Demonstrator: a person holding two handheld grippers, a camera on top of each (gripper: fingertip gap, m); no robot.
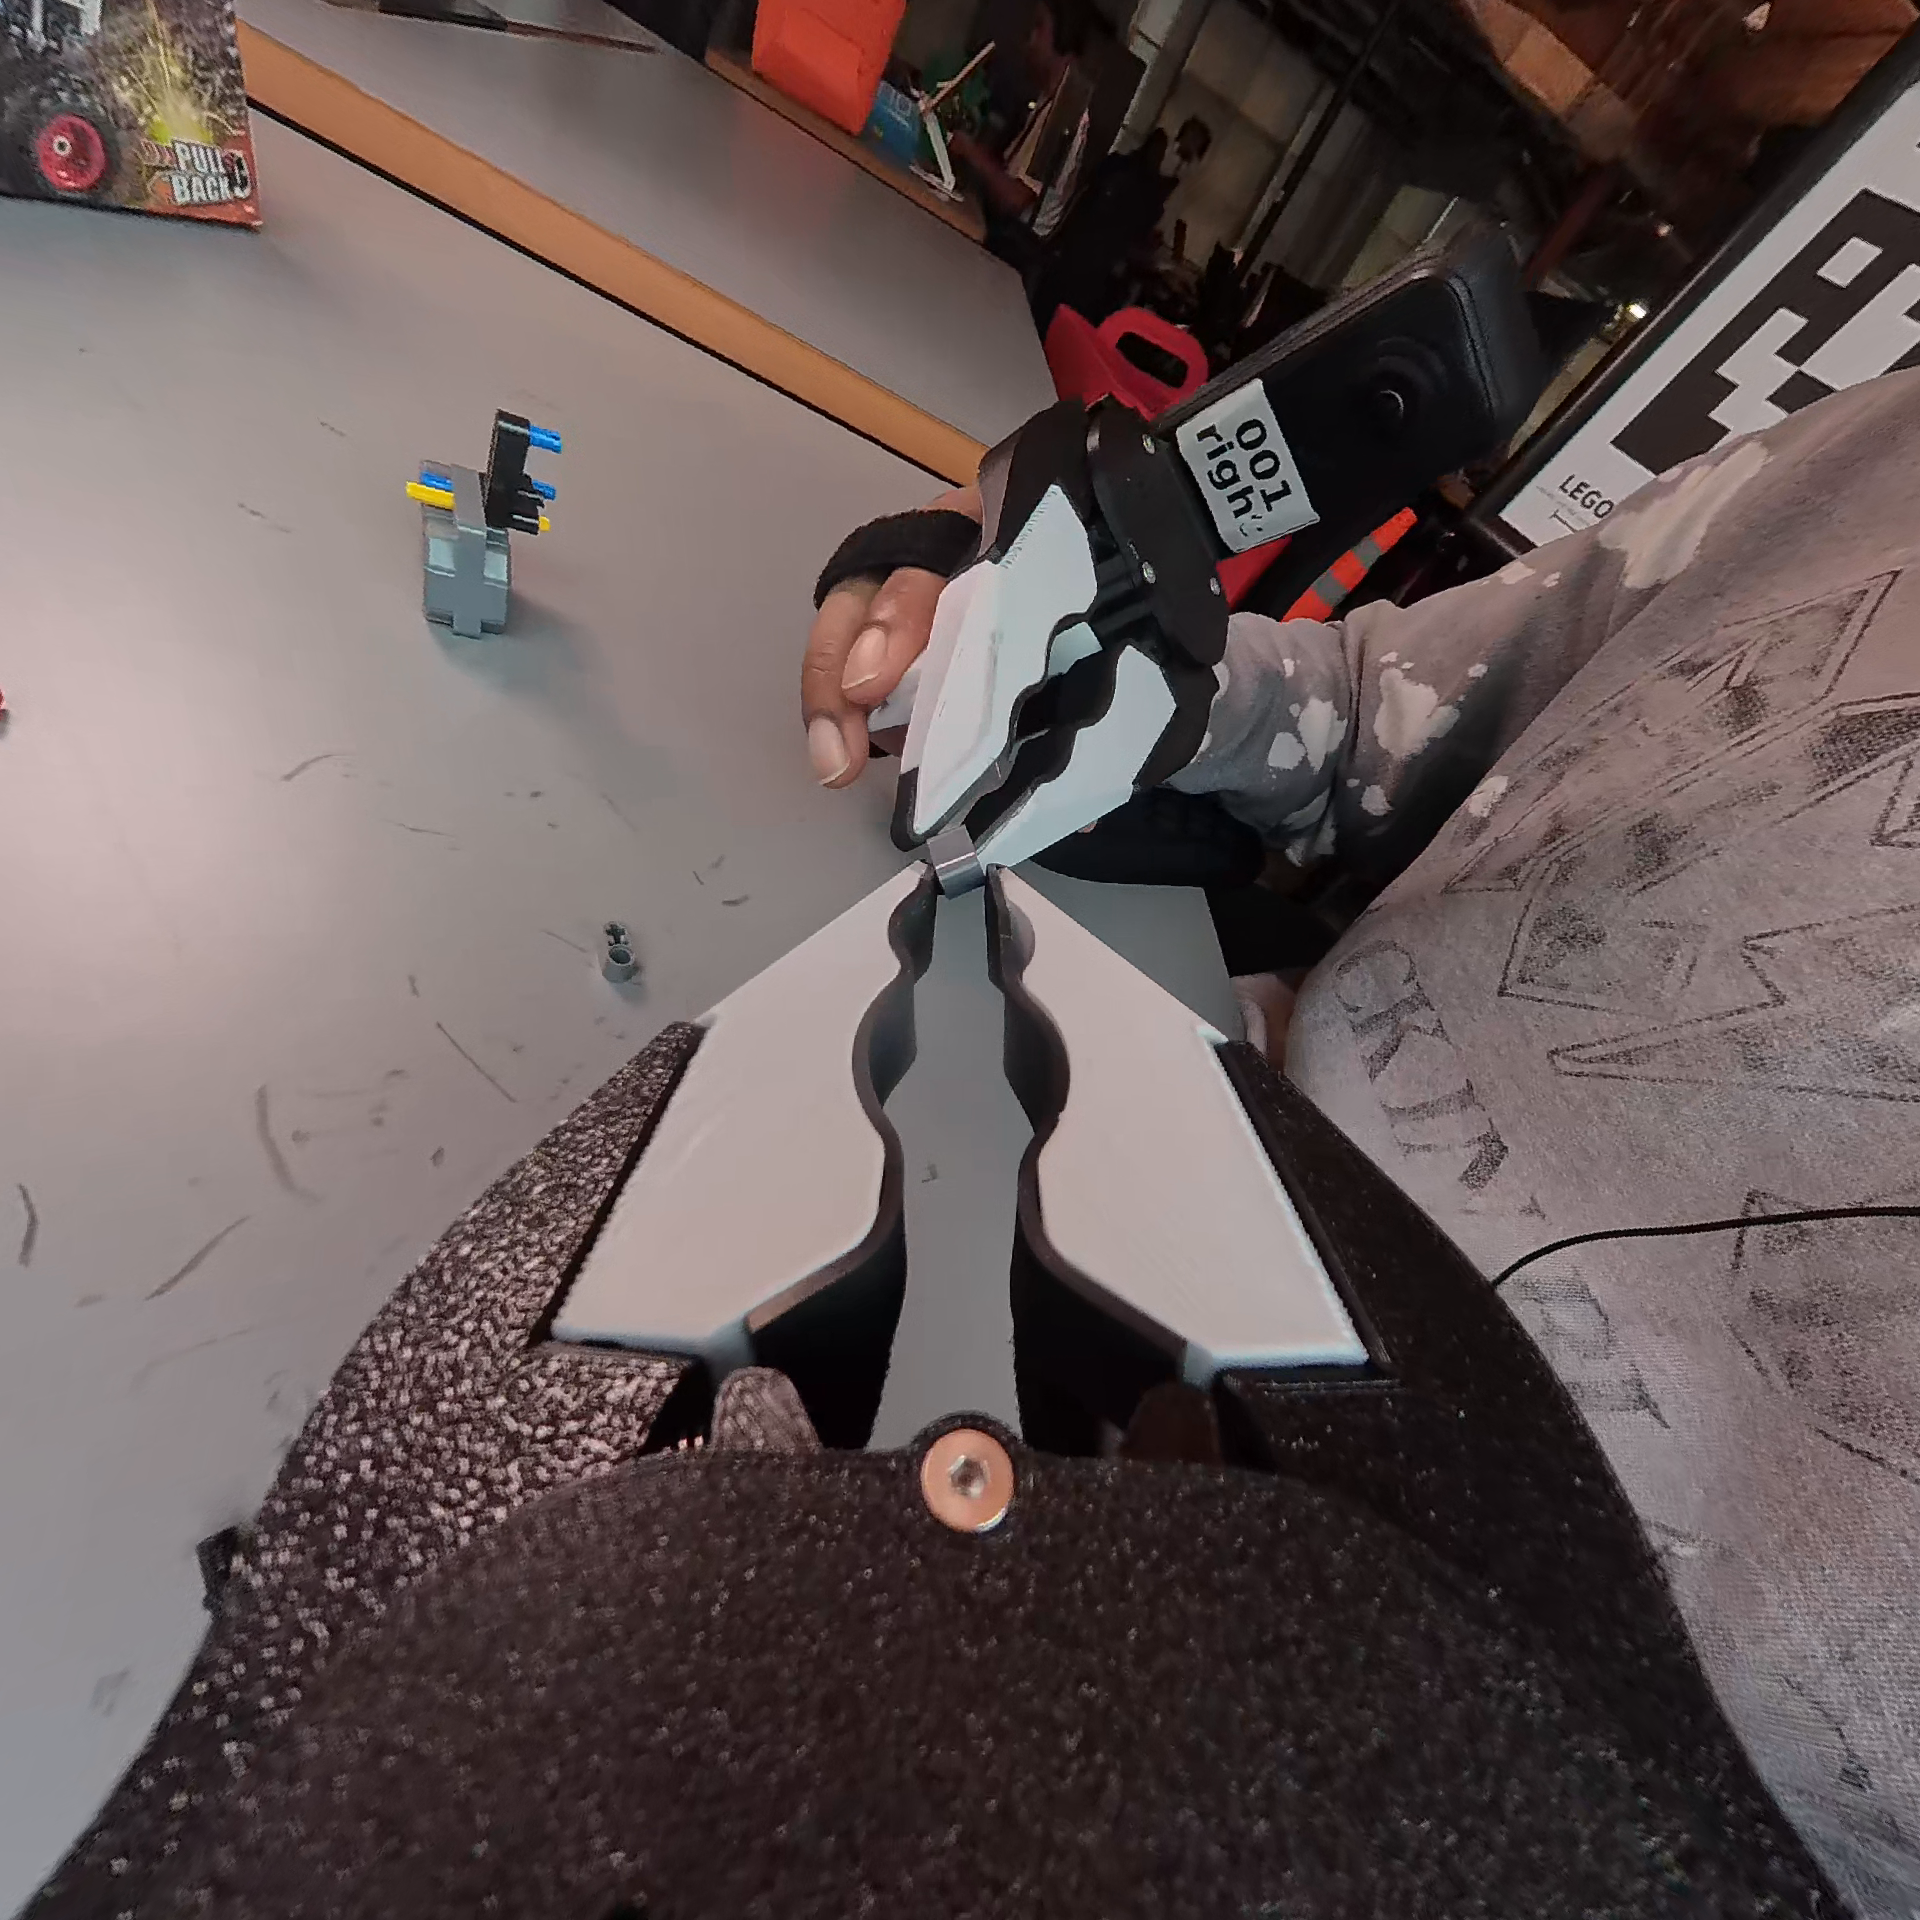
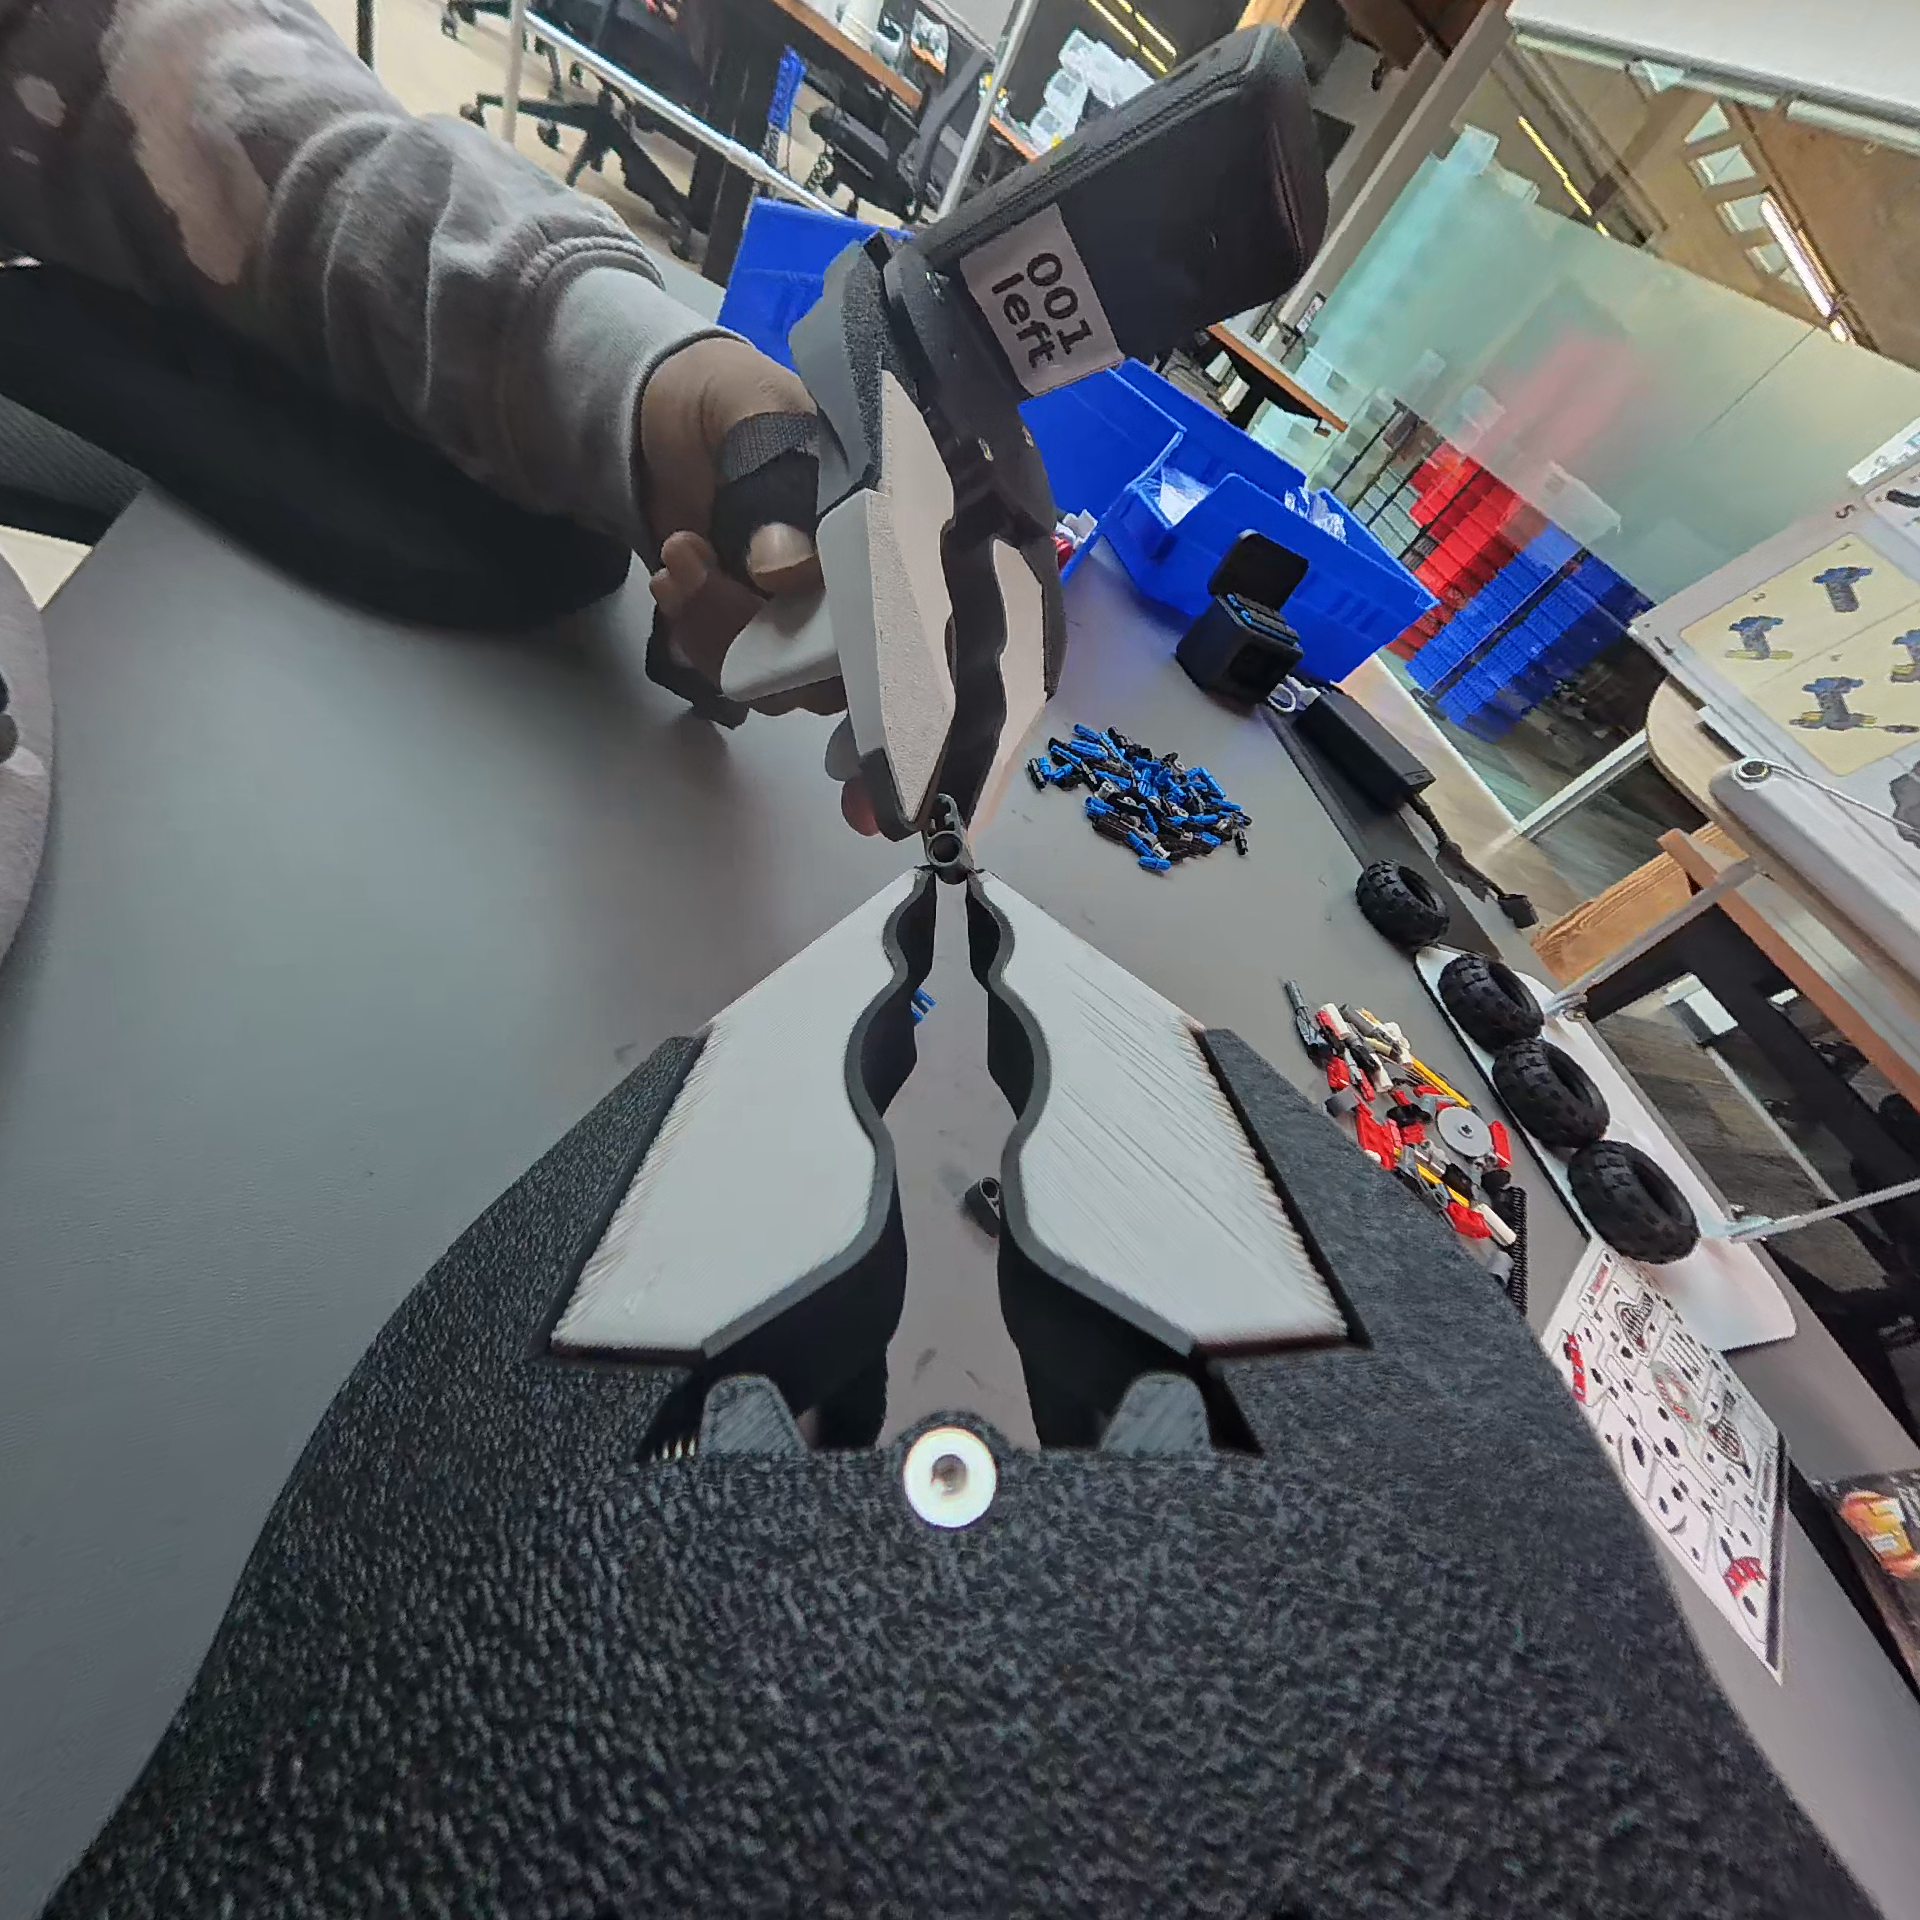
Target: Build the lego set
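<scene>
A small grey connector piece [image 1: 958, 868] is pinched between the tips of both grippers, held above the grey table [image 1: 312, 831]. My left gripper [image 1: 960, 881] is shut on its near end. My right gripper [image 1: 956, 840] comes in from the upper right and is shut on its far end. In the right wrist view the same piece [image 2: 948, 844] sits between my right gripper [image 2: 947, 878] and the left gripper [image 2: 943, 819] above it. A partial build [image 1: 473, 530], a grey block with a black beam and blue and yellow pins, stands on the table at the left.
A loose grey connector [image 1: 620, 951] lies on the table. Off to the right are a pile of blue and black pins [image 2: 1143, 795], a pile of red, grey and yellow parts [image 2: 1413, 1122], several black tyres [image 2: 1548, 1091], a sticker sheet [image 2: 1662, 1434], blue bins [image 2: 1247, 520] and an instruction booklet [image 2: 1818, 665]. Both grippers' tips are close together, under 4 cm apart. From either gripper's tips it is about 20 cm to the partial build [image 1: 473, 530].
</scene>
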